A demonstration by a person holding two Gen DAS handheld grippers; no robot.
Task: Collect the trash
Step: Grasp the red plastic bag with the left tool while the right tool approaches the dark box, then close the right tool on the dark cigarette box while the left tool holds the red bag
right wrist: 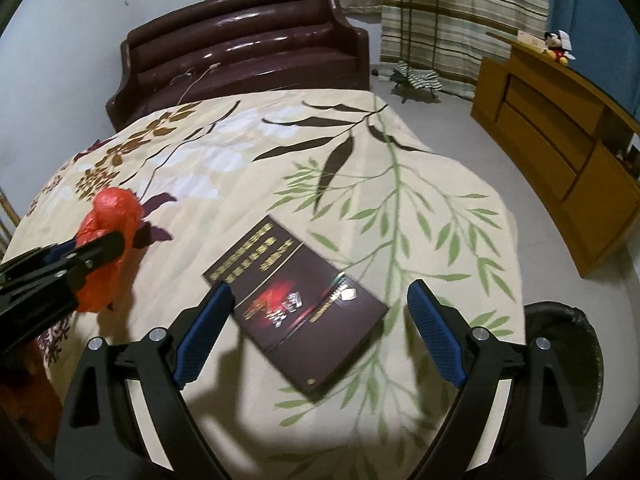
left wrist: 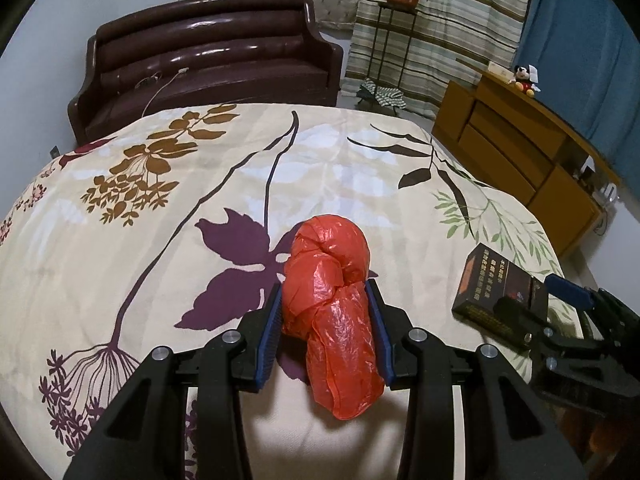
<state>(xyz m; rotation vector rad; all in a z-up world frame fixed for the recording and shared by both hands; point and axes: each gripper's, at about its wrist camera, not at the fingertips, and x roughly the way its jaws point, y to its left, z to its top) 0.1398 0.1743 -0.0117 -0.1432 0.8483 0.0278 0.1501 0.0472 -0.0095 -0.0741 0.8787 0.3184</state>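
Trash on the bed (left wrist: 120,208) is of two kinds: a crumpled red plastic bag (left wrist: 332,312) and a flat dark box (right wrist: 296,304) with gold writing on it. The bed has a cream cover with printed leaves in purple, brown and green.

In the left wrist view, the left gripper (left wrist: 326,336) has the red plastic bag between its blue fingers (left wrist: 270,340), which are clamped on the sides of it. One end of the bag stands out past the fingertips and the other end hangs back toward the camera.

In the right wrist view, the right gripper (right wrist: 320,332) is over the dark box with its fingers (right wrist: 438,332) wide apart. The box lies flat on the cover, near the edge of the bed, and the near part of it is between the two fingers; the pads do not press on it. From this view the bag and the left gripper are at the left side.

Behind the bed stands a dark brown sofa (left wrist: 208,60). On the right there is a wooden cabinet (right wrist: 560,152) with a soft toy (left wrist: 526,78) on top. A dark round bin (right wrist: 568,356) is on the floor just beside the bed corner.
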